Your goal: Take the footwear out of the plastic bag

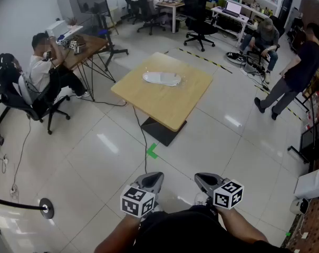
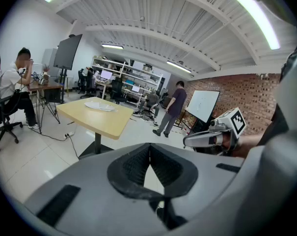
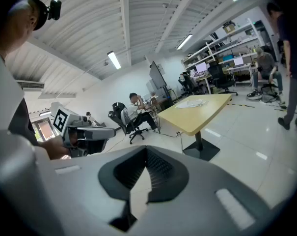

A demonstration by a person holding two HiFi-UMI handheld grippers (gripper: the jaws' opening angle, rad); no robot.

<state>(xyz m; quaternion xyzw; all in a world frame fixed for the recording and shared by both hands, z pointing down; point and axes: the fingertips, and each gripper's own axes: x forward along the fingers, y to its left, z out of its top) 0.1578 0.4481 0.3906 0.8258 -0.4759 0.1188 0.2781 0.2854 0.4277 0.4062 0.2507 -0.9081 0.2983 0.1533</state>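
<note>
A: Plastic bag (image 1: 172, 81) with the footwear (image 1: 158, 78) inside, lying toward the table's (image 1: 167, 112) far corner, well ahead of us.
B: Left gripper (image 1: 154, 176) and right gripper (image 1: 201, 177) both closed, nothing between them.
A: Looks light, crinkly, likely slippery. I'd pinch loose film at one end.

left gripper (image 1: 153, 177) + right gripper (image 1: 204, 178): 2 | table (image 1: 167, 104): 1 | plastic bag (image 1: 162, 78): 1

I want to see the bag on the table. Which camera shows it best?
The head view: the plastic bag lies whole on the table, seen from above. Both gripper views show it small, distant, edge-on.
</note>
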